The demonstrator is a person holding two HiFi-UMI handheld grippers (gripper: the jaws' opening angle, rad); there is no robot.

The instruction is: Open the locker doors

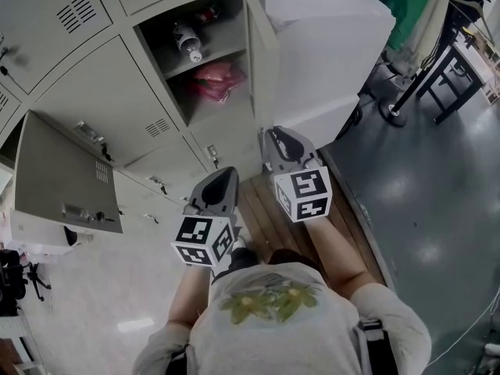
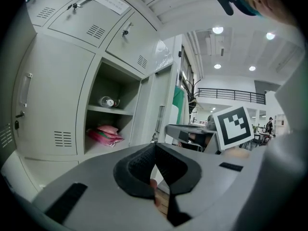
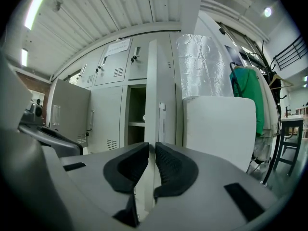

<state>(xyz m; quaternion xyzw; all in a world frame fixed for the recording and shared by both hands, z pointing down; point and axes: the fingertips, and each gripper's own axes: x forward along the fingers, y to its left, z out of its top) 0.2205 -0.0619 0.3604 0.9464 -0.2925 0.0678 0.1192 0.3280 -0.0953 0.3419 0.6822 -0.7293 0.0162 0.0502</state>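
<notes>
The grey locker bank [image 1: 109, 92] fills the upper left of the head view. One locker [image 1: 211, 61] stands open with its door [image 1: 260, 49] swung out; a bottle [image 1: 187, 41] and a pink bag [image 1: 215, 80] lie inside. A second door [image 1: 62, 178] hangs open at lower left. My right gripper [image 1: 275, 133] points at the open door's lower edge, a short way off. In the right gripper view that door [image 3: 156, 105] is edge-on beyond my right gripper [image 3: 150, 146], whose jaws stand a narrow slit apart and empty. My left gripper [image 1: 226, 172] [image 2: 154, 147] is shut on nothing, short of the lockers.
A tall white block [image 1: 328, 53] stands right of the open door, with foil-wrapped material [image 3: 197, 64] above it. A green garment [image 1: 410, 6] hangs on a rack by a dark table [image 1: 457, 69]. I stand on a wooden platform [image 1: 269, 217]. A tripod [image 1: 16, 280] is at far left.
</notes>
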